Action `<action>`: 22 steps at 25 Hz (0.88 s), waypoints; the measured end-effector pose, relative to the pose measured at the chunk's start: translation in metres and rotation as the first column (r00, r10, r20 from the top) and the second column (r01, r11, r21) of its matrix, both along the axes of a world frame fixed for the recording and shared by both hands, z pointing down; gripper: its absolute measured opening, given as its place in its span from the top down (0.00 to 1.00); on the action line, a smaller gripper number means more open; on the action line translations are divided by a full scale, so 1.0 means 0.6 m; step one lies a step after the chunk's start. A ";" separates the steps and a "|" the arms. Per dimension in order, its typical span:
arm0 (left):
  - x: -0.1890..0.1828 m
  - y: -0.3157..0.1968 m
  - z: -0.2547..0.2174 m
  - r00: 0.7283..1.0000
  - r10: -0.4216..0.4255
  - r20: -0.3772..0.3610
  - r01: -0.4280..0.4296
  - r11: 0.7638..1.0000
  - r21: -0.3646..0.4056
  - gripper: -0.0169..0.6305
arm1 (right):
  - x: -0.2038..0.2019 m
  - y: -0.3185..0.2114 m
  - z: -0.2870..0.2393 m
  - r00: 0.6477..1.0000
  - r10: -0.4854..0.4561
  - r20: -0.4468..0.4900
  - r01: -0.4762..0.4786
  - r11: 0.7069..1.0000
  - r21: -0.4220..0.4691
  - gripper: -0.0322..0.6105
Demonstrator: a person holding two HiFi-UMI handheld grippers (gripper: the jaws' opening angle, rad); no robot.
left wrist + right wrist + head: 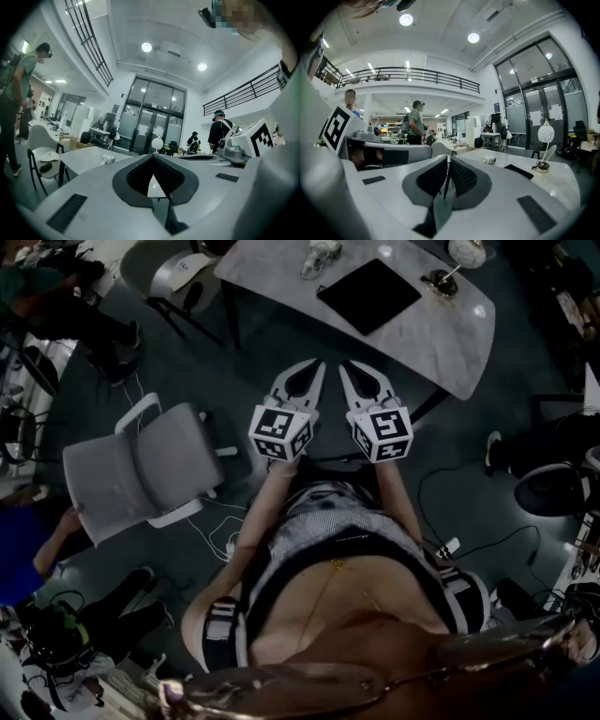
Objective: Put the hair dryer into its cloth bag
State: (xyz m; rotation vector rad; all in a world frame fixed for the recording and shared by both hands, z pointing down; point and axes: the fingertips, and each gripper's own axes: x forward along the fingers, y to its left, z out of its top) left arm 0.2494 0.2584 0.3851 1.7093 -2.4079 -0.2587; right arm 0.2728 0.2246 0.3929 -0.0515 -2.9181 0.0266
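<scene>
A flat black cloth bag [368,294] lies on the grey table [441,338], also visible in the right gripper view as the black cloth bag [519,171]. A small white object, apparently the hair dryer [323,257], rests near the table's far edge, left of the bag; each gripper view shows this white object [107,160] [489,159]. My left gripper [316,366] and right gripper [346,366] hang side by side just short of the table's near edge. Both are shut and hold nothing. In their own views the left jaws [153,157] and right jaws [448,159] meet.
A small dish with a stick [441,282] and a white globe [466,251] stand to the right of the bag. A grey swivel chair [141,470] stands at my left, and another chair [178,273] at the table's far left. Cables [220,535] lie on the floor. People stand around the room.
</scene>
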 end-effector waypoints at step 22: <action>-0.182 -0.065 0.039 0.990 0.117 -0.081 -0.118 0.993 -0.009 0.97 | -0.181 -0.040 0.021 0.999 0.040 -0.015 -0.039 0.999 0.009 0.84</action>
